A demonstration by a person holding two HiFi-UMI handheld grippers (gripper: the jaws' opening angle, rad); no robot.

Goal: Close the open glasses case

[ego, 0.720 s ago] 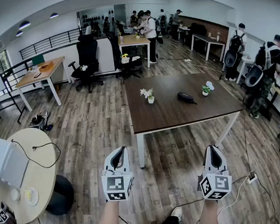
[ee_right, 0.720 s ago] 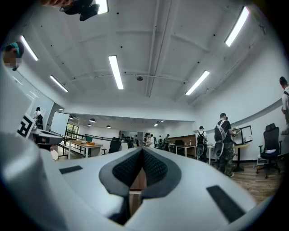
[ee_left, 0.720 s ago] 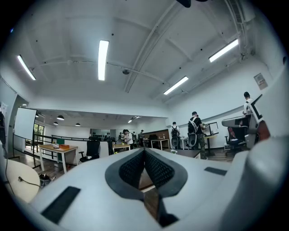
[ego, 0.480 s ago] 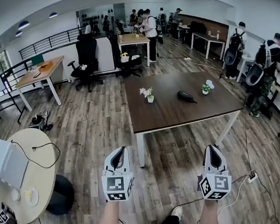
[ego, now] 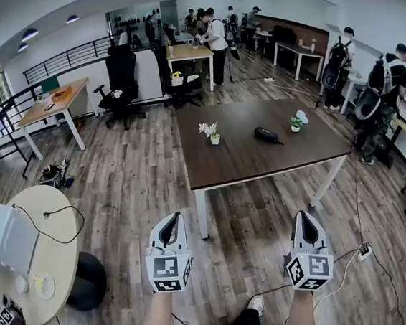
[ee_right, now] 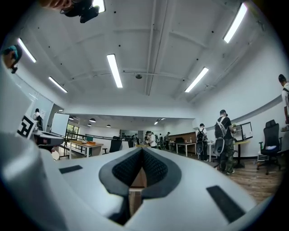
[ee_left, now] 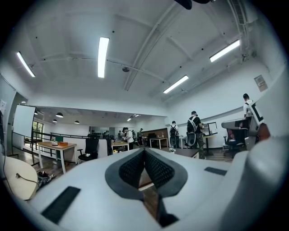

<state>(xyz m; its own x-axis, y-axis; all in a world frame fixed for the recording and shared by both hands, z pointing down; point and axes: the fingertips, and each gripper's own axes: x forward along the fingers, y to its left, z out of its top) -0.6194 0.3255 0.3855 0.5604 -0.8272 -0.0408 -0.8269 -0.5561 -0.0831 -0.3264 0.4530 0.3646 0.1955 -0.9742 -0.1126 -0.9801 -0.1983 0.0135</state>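
Two closed, empty tools: the left hand-held gripper (ego: 169, 234) hovers above the floor (ego: 134, 194), jaws pressed together. Ahead, well apart, the black case (ego: 267, 136) lies on the dark counter (ego: 239, 165), too small to tell whether its lid is up. It is likely a light, stiff, smooth shell with a sprung hinge; push the lid's free edge. The right hand-held gripper (ego: 308, 231) is equally pinched tight.
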